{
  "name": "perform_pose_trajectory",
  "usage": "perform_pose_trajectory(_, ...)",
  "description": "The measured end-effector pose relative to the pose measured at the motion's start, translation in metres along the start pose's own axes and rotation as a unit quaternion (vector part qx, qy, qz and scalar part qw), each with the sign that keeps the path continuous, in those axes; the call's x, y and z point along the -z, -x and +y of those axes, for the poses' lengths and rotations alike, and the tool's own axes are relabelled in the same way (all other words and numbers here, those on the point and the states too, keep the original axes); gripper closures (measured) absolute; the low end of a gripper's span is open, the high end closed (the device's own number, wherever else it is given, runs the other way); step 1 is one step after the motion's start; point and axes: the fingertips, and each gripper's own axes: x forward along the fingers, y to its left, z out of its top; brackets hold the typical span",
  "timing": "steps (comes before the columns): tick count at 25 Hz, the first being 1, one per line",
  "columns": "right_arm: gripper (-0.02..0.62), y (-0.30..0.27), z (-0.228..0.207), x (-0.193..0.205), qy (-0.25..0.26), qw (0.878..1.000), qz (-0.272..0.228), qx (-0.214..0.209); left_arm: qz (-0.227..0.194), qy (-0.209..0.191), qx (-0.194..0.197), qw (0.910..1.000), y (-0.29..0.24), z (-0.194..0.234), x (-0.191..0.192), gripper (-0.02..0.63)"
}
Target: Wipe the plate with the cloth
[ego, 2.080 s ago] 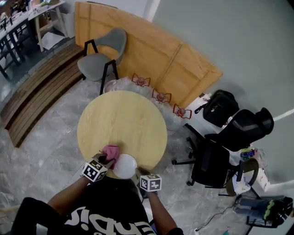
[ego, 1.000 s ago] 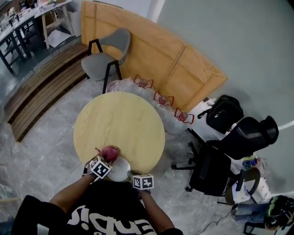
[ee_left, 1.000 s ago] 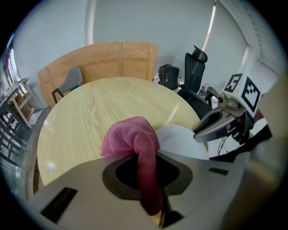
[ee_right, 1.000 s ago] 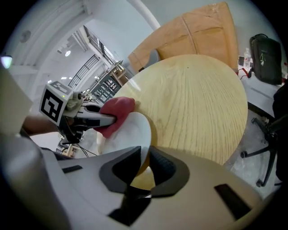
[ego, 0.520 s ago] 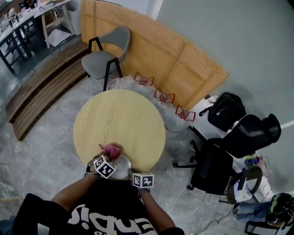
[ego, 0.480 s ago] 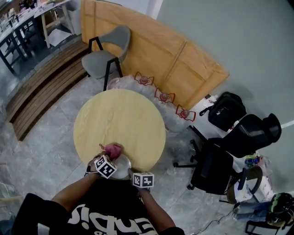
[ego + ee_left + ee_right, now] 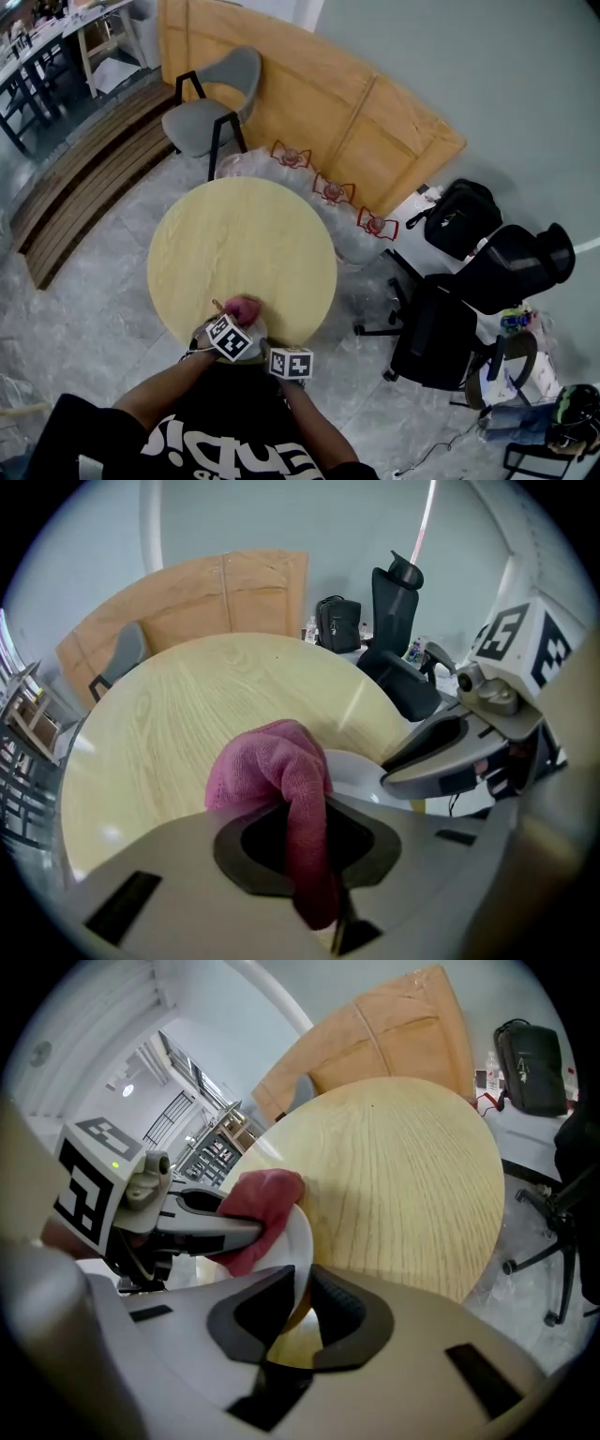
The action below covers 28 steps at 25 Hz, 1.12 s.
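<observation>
Since two seconds ago, we have brought the left tool and its cloth off the tabletop and onto the plate, and the tools now sit closer together. The left tool is clamped on the cloth. The right tool is closed on the plate rim and holds the plate tilted at the near tabletop edge. Wiping appears under way. Next, we judge, the cloth sweeps across the plate face while the rim grip stays firm.
</observation>
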Motion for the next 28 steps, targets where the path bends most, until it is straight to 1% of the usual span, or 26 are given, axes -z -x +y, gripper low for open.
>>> perform_pose_trajectory(6, 0.529, -0.002, -0.005, -0.006, -0.025, 1.000, -0.011, 0.012, -0.006, 0.036, 0.024, 0.9990, -0.007, -0.008, -0.011, 0.543)
perform_pose_trajectory(8, 0.529, -0.002, -0.005, -0.006, -0.031, 0.999, -0.013, 0.014, -0.006, 0.033, 0.038, 0.9987, -0.007, -0.016, -0.014, 0.543)
perform_pose_trajectory(11, 0.531, -0.001, -0.005, -0.007, -0.039, 0.999, -0.017, 0.014, -0.007, 0.012, 0.060, 0.9981, -0.007, -0.029, -0.014, 0.543)
perform_pose_trajectory(15, 0.532, -0.003, -0.005, -0.007, -0.056, 0.998, -0.024, 0.015, -0.010, 0.027, 0.089, 0.9956, -0.007, -0.041, -0.008, 0.543)
perform_pose_trajectory(22, 0.535, -0.004, -0.006, -0.010, -0.057, 0.998, -0.036, 0.019, -0.008, 0.049, 0.105, 0.9932, -0.003, -0.047, -0.001, 0.543)
perform_pose_trajectory(28, 0.535, -0.005, -0.006, -0.012, -0.060, 0.997, -0.047, 0.029, 0.001, 0.047, 0.116, 0.9922, 0.001, -0.055, 0.011, 0.543)
